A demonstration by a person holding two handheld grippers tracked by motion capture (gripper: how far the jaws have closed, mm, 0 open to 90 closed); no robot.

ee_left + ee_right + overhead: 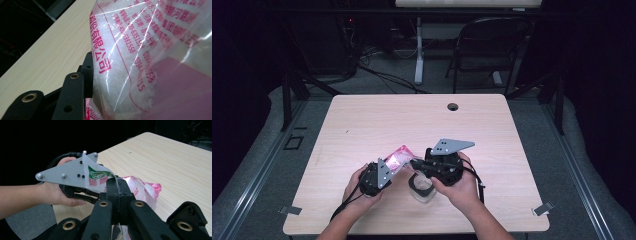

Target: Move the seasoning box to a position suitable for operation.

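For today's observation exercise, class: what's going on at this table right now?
A person holds a tool in each hand over a wooden table. The left tool grips the body of a clear plastic bag with pink printing and white granules inside. The right tool is shut on a corner of the same bag. The bag is held up between them, just above a small clear container on the table, possibly to open or pour it.
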